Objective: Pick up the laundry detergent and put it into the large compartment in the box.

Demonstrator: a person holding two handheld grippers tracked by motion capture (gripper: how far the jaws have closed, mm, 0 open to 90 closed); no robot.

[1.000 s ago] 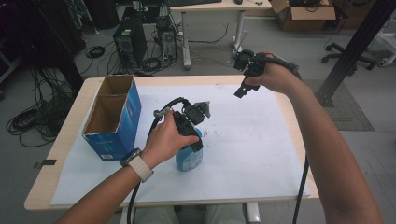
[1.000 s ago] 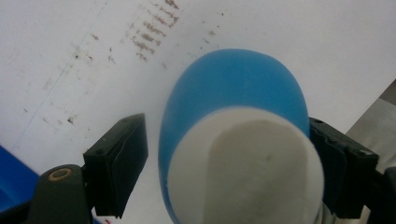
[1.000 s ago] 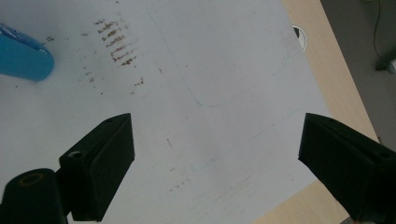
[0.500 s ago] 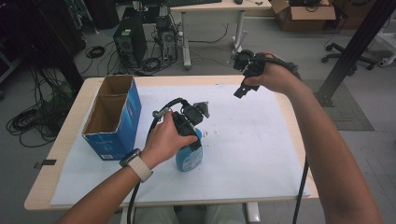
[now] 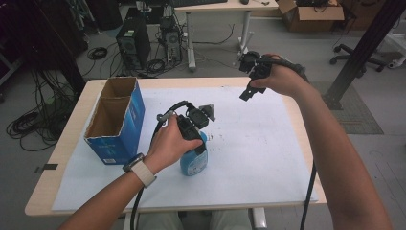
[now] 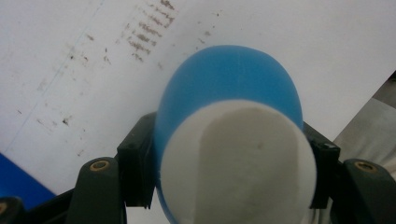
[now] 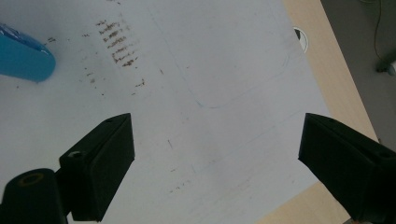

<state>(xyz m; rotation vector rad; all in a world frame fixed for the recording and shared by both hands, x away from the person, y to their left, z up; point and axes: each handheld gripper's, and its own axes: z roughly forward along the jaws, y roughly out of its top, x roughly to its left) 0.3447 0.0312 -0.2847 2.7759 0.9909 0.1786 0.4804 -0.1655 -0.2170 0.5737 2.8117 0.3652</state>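
A blue bottle (image 5: 194,162) with a white top stands upright on the white paper, near the middle of the table. My left gripper (image 5: 197,143) comes down on it from above. In the left gripper view, the black jaws of my left gripper (image 6: 229,172) have just been closing and now press both sides of the bottle (image 6: 229,79) just under the top. My right gripper (image 5: 247,92) hangs in the air over the far right part of the table. The jaws of my right gripper (image 7: 215,172) stand wide apart with nothing between them, and the bottle (image 7: 23,60) lies far off to their left.
An open-topped blue cardboard box (image 5: 115,122) stands at the left of the table, close to my left hand. The white paper (image 5: 258,148) covers most of the wooden tabletop (image 5: 297,124) and bears brown smudges. A desk, computers and cables sit on the floor beyond.
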